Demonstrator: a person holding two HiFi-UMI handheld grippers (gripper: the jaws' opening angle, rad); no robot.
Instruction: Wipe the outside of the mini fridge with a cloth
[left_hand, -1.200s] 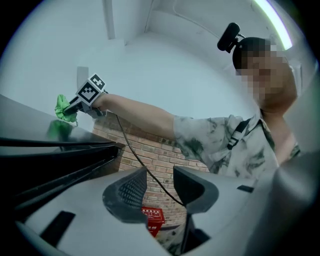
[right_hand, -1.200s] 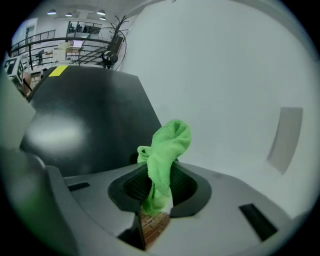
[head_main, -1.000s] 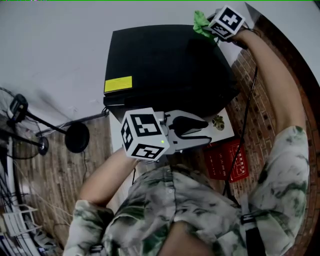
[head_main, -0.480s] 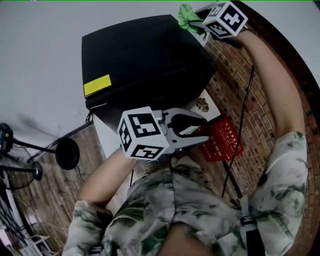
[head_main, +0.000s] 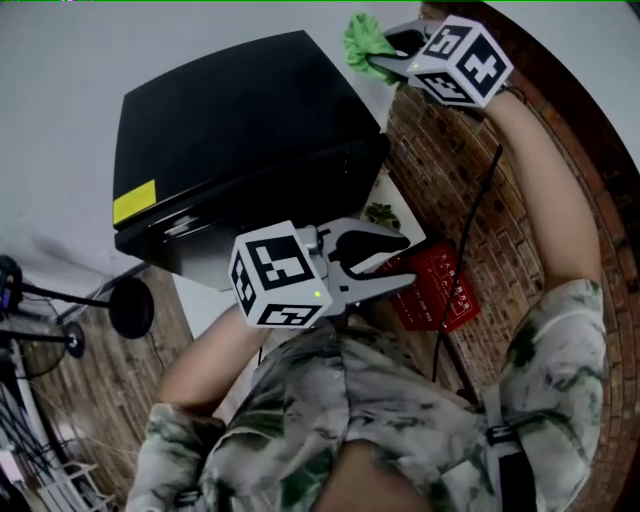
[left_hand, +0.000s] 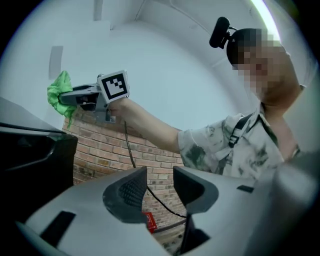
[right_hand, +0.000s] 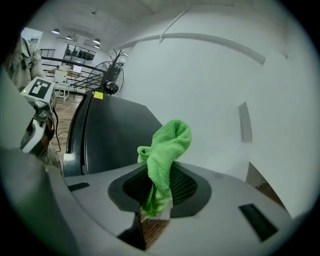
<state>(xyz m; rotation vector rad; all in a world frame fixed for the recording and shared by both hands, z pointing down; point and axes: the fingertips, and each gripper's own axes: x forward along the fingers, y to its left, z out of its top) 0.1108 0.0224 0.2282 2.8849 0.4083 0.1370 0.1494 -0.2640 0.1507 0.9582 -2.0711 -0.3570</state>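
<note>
Mini fridge (head_main: 240, 130): black, against white wall, yellow label (head_main: 133, 201) on top | Cloth (head_main: 365, 40): green, bunched, just off the fridge's far right corner; I cannot confirm contact | Right gripper (right_hand: 160, 185): I find it clamped on the cloth | Left gripper (left_hand: 160, 182): jaws parted, nothing between, held at the fridge front.
</note>
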